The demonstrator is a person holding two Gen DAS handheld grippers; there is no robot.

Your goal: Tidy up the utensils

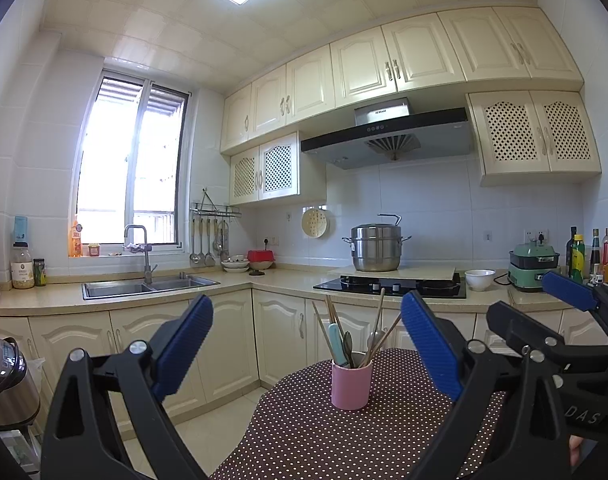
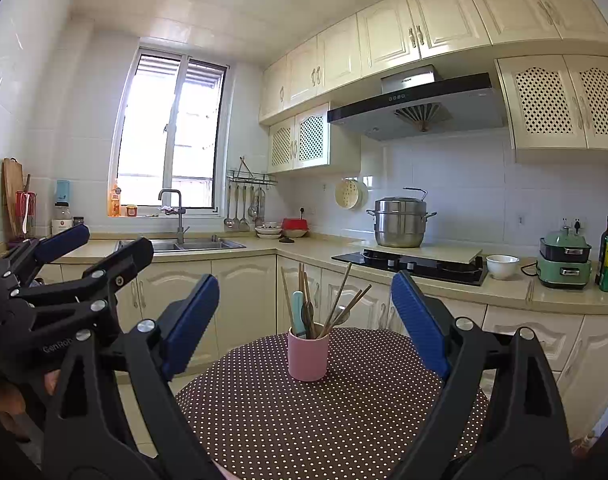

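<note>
A pink cup (image 1: 351,385) stands upright on a round table with a brown polka-dot cloth (image 1: 304,432). It holds several chopsticks (image 1: 378,320), a spoon and a teal-handled utensil (image 1: 337,345). My left gripper (image 1: 308,344) is open and empty, held back from the cup, with blue pads (image 1: 187,344) wide apart. In the right wrist view the cup (image 2: 308,355) stands on the table (image 2: 304,432) ahead of my right gripper (image 2: 306,320), which is open and empty. The left gripper also shows in the right wrist view at the left edge (image 2: 91,244); the right gripper shows in the left wrist view at the right edge (image 1: 532,300).
A kitchen counter (image 1: 271,280) runs behind the table with a sink (image 1: 143,286), a stove (image 1: 392,286) bearing a steel pot (image 1: 376,248), a white bowl (image 1: 479,279) and a green cooker (image 1: 534,266). A rice cooker (image 1: 3,380) stands at the left. Floor lies between table and cabinets.
</note>
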